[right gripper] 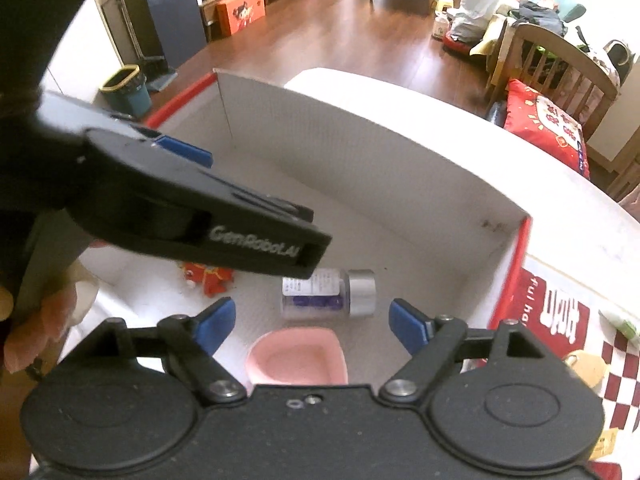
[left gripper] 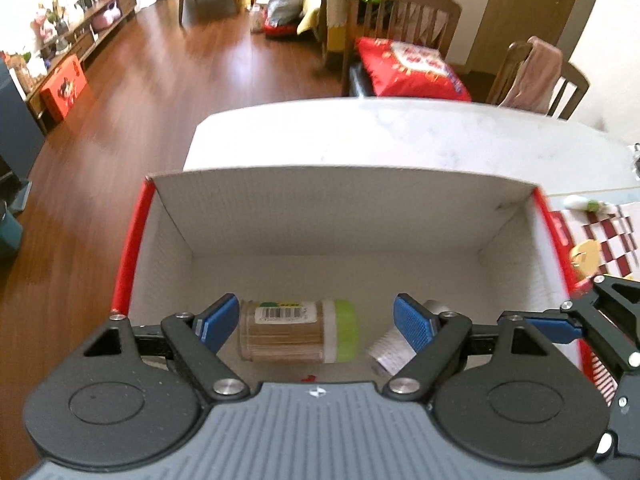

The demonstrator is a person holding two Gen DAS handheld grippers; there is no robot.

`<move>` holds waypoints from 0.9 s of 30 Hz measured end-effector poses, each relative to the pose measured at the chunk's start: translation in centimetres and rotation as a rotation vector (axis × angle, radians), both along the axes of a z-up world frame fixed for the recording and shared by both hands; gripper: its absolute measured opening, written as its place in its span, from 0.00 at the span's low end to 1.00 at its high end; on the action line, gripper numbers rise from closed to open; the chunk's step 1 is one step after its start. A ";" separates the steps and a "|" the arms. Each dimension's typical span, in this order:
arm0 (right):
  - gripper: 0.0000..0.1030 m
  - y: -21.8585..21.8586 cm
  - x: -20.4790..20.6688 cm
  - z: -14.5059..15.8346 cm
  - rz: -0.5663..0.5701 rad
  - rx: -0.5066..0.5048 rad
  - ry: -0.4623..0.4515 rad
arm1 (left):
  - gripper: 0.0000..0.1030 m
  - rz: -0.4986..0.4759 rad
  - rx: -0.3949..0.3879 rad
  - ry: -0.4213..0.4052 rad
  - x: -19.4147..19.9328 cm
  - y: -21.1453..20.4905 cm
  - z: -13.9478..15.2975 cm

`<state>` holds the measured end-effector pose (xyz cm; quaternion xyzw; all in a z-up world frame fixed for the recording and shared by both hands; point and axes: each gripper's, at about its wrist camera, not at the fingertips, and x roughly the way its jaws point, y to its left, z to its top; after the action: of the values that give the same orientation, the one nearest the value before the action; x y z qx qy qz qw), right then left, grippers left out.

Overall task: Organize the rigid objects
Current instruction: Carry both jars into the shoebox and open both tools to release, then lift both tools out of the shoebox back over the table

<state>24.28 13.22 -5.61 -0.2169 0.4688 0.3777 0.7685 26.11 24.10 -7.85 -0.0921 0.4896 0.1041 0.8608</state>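
White table (left gripper: 400, 136), one box (left gripper: 340, 184) (two jars inside), both claws spread wide, empty

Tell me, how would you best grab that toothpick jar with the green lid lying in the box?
Probably from above, fingers closing across the clear middle of the toothpick jar. It lies on its side on the floor of the box, green lid pointing right, so the round body offers two opposite sides.

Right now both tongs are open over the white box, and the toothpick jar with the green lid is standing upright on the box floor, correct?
Not quite. The clear toothpick jar with the green lid is lying on its side, not upright, as the left wrist view shows. The rest holds: the left tongs and right tongs are both open over the white cardboard box with red outer sides.
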 end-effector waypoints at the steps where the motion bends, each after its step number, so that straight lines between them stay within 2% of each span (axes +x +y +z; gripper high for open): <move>1: 0.83 -0.4 0.0 0.5 0.000 0.011 -0.002 | 0.82 -0.005 0.000 -0.013 -0.3 -0.3 0.5; 8: 0.88 -4.2 -2.2 3.6 0.006 0.096 -0.029 | 0.82 -0.015 0.018 -0.101 -3.2 -2.4 3.6; 18: 0.92 -12.0 -3.4 7.2 -0.019 0.221 -0.101 | 0.82 -0.030 0.029 -0.183 -6.3 -6.5 6.0; 24: 0.99 -17.9 -3.3 8.4 -0.059 0.288 -0.163 | 0.82 -0.061 0.030 -0.235 -7.8 -9.8 7.1; 27: 0.99 -21.1 -2.9 8.4 -0.087 0.319 -0.179 | 0.82 -0.076 0.042 -0.258 -8.4 -11.7 7.2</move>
<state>21.37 -7.85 2.80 -0.1046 0.3417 0.3928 0.8473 17.69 12.43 -0.64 -0.0680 0.3755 0.0692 0.9217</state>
